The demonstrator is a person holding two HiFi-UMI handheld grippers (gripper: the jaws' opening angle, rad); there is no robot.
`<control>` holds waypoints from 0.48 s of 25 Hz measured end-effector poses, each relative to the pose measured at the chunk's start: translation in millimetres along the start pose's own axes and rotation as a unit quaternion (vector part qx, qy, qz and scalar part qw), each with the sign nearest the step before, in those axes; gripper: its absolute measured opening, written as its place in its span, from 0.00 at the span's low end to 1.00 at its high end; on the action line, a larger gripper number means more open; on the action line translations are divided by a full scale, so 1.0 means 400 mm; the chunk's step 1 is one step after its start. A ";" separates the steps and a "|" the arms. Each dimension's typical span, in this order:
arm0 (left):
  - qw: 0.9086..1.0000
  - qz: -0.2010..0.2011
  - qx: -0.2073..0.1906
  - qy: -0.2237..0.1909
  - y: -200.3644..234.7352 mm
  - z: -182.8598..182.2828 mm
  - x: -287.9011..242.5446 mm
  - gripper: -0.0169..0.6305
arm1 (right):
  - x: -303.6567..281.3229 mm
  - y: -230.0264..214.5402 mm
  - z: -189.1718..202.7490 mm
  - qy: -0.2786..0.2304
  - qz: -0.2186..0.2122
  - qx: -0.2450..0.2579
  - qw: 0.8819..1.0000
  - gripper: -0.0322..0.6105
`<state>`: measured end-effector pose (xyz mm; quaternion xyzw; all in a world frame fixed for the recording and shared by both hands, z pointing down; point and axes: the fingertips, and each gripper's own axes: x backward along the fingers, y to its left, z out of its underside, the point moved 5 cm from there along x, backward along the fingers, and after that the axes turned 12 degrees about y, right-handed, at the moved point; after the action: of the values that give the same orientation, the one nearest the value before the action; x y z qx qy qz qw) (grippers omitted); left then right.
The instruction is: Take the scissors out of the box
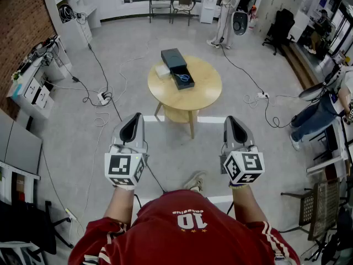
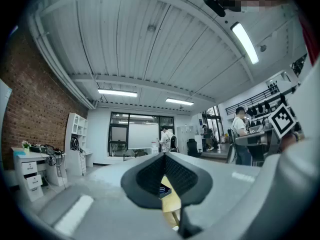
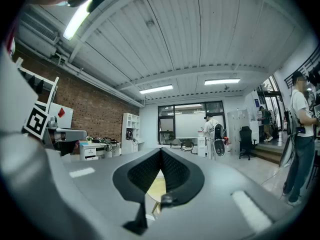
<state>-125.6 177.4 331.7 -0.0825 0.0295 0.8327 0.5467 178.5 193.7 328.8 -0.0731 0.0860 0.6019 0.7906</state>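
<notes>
Jaws on both grippers are closed tip to tip with nothing between them. The left gripper (image 1: 135, 116) and the right gripper (image 1: 232, 118) are held level, side by side, well short of the round wooden tabletop (image 1: 205, 93) and pointing towards it. In the left gripper view the left gripper's (image 2: 164, 155) tips meet, and a slice of the tabletop (image 2: 173, 198) shows through the hollow behind them. The right gripper view shows the same for the right gripper (image 3: 161, 150), with the tabletop (image 3: 157, 188) in the gap.

A grey floor (image 1: 132, 43) surrounds the tabletop, with a white tape line (image 1: 212, 119) crossing just on the grippers' side of its legs. A brick wall (image 1: 19, 21) stands far to the left of the tabletop, with white desks along it. The person holding the grippers wears a red shirt (image 1: 182, 233) and stands well back from the tabletop. Another person (image 1: 227, 7) stands beyond the tabletop, and a third sits far to its right (image 1: 317, 117). Cables run over the floor left of the tabletop to a power strip (image 1: 102, 97).

On the tabletop, towards its far left side, lies a long dark box (image 1: 173, 57). A small white box (image 1: 162, 70) sits against the box's left side. The scissors (image 1: 183, 78), with blue handles, lie in the open near end of the dark box.
</notes>
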 end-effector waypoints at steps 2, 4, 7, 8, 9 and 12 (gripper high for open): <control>1.000 0.001 -0.001 0.000 0.002 -0.002 0.001 0.03 | -0.004 0.005 0.004 0.002 -0.001 0.002 1.000 0.05; 1.000 0.003 -0.002 -0.001 0.002 -0.003 0.003 0.03 | -0.006 0.010 0.005 0.003 -0.003 0.003 1.000 0.05; 1.000 0.007 -0.002 -0.001 -0.006 -0.004 0.004 0.03 | -0.005 0.014 0.005 0.003 -0.005 0.002 1.000 0.05; 1.000 0.009 -0.002 -0.001 -0.008 -0.003 0.004 0.03 | -0.005 0.015 0.005 0.003 -0.006 0.002 1.000 0.05; 1.000 0.010 -0.003 0.000 -0.009 -0.002 0.005 0.03 | -0.006 0.018 0.006 0.003 -0.007 0.001 1.000 0.05; 1.000 0.011 -0.003 -0.001 -0.007 0.000 0.010 0.03 | -0.006 0.028 0.005 0.002 -0.010 0.002 1.000 0.05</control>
<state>-124.5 181.9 331.1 -0.0826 0.0276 0.8391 0.5370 167.4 194.9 331.2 -0.0737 0.0876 0.5938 0.7964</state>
